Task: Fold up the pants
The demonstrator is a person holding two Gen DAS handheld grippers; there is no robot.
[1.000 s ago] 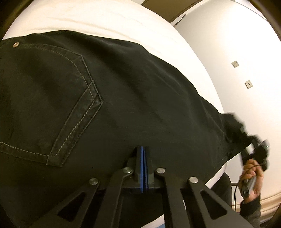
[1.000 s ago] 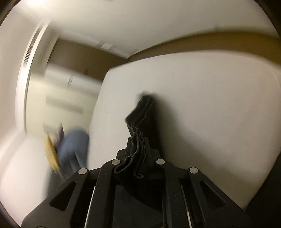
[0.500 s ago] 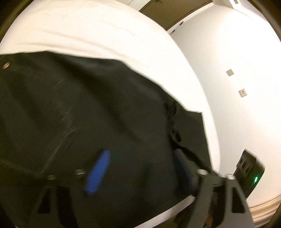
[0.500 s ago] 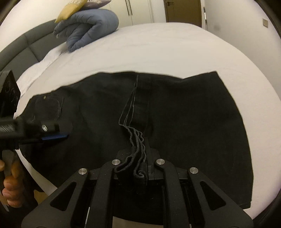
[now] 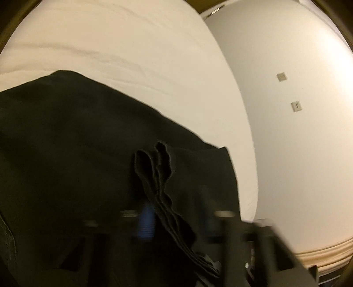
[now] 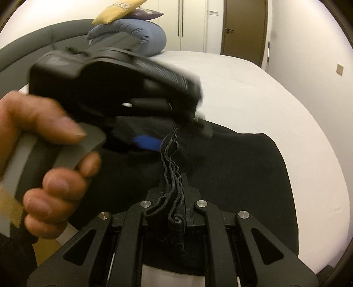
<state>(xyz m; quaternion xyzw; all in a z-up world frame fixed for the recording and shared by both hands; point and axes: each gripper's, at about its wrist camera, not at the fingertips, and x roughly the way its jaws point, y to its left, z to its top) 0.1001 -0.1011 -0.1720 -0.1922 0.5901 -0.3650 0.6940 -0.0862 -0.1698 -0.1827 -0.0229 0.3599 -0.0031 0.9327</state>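
Observation:
Black pants (image 6: 238, 167) lie folded on the white bed (image 6: 253, 97). My right gripper (image 6: 174, 192) is shut on a bunched stack of the pants' hem edges (image 6: 169, 154). My left gripper (image 6: 174, 132) is open and blurred, with its blue pad (image 6: 146, 142) beside that same bunch, just ahead of the right gripper. In the left wrist view the pants (image 5: 72, 143) fill the lower left, the bunched edges (image 5: 158, 174) rise between the open left gripper (image 5: 183, 218), and the blue pad (image 5: 146, 223) is blurred.
A rolled blue duvet (image 6: 136, 37) with a yellow pillow (image 6: 117, 11) lies at the bed's head by a grey headboard (image 6: 26, 48). A brown door (image 6: 245, 28) and a white wall (image 5: 297, 132) stand beyond the bed's edge.
The left gripper let go of the waist, opened, and swung over to the bunched hem held by the right gripper. The right gripper brought the hem over the pants.

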